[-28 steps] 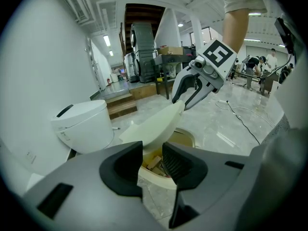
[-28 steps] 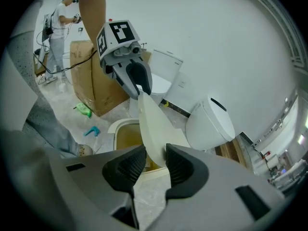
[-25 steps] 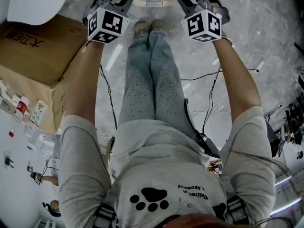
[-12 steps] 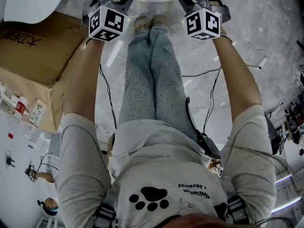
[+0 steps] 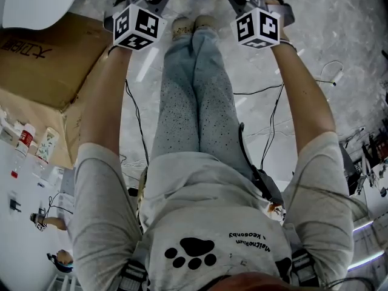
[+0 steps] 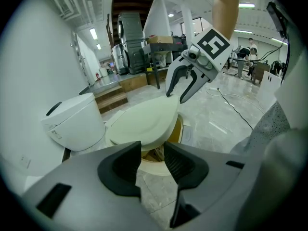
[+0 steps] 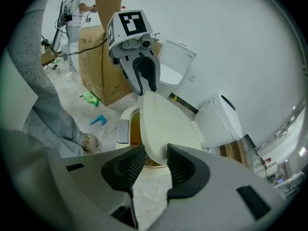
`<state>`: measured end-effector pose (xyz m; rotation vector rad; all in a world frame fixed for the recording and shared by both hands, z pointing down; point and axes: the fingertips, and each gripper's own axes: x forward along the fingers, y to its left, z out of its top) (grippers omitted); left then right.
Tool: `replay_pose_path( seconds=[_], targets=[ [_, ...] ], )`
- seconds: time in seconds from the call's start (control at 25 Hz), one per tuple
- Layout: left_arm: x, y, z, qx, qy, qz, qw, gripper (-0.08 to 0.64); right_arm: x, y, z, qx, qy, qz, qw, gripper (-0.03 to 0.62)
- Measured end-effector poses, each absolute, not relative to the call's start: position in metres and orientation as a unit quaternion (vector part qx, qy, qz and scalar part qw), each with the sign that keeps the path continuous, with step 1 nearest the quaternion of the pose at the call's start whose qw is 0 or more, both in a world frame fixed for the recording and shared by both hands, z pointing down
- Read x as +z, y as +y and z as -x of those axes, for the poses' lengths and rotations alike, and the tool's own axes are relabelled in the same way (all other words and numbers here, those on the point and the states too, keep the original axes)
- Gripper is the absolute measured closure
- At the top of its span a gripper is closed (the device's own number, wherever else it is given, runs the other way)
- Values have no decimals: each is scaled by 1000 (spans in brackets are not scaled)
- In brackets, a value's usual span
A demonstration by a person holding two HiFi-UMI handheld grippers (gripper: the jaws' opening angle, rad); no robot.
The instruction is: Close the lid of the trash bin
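Lid of the bin, cream and oval, part-raised and tilted over the opening, whose yellow-brown inside showed under the lifted edge. The bin stood on the marbled floor, just beyond the person's shoes and just beside a white unit set against the wall. Left tongs and right tongs flanked the lid, one at each side, both angled down toward it.

(a) Left gripper view: the left tongs' jaws stood wide apart, having just been opening. The lid's near rim lay in the gap between them and was not clamped. Across the lid the right tongs appeared with jaws spread, their ends at the far rim.

(b) Right gripper view: the right tongs' jaws were likewise wide apart and had just been opening, with the lid's rim between them but not gripped. The left tongs opposite showed parted jaws with their ends at the lid's other edge.

(c) Head view: the two tongs reached forward on either side of the legs, with the bin at the top border. A box stood on the floor to the person's left, near the bin. Cables trailed over the floor on the right.
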<state>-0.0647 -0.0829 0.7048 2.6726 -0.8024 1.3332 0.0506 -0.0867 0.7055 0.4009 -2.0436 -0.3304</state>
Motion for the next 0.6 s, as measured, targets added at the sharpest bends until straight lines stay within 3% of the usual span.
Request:
replay_pose_path(
  seconds=[0.6],
  targets=[
    [732,-76,64,459,-246,-853,36,416,732,-79,-52,-161,-828,-134,520,430]
  ],
)
